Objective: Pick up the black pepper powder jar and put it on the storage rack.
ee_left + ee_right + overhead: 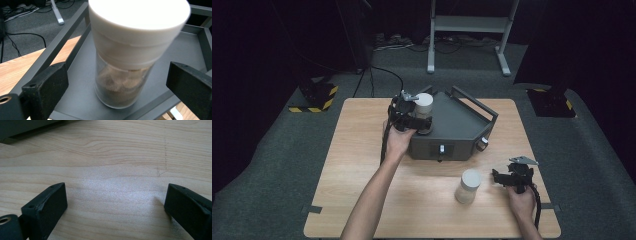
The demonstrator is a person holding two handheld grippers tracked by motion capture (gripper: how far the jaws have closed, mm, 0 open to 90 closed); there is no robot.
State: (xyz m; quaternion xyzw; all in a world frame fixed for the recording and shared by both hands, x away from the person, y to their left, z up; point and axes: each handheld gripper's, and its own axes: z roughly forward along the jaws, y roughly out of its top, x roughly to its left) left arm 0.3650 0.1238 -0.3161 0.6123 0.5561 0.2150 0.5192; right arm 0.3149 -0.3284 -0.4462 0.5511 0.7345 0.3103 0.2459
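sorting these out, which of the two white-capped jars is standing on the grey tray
The jar between the open jaws of the left tool, at the tray's left end. The other jar stands on the bare wooden table, near the right tool.

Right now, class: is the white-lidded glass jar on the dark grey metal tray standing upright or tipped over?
Upright. The white-lidded glass jar stands on its base on the dark grey metal tray, lid on top, brown contents settled at the bottom.

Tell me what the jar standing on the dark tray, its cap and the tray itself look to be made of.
Jar: clear glass or hard plastic; the brown contents show through the wall. Cap: matte white, probably plastic; smooth and opaque. Tray: dark grey, matte, likely painted metal, judging by its straight, thin rails. Table: pale wood grain.
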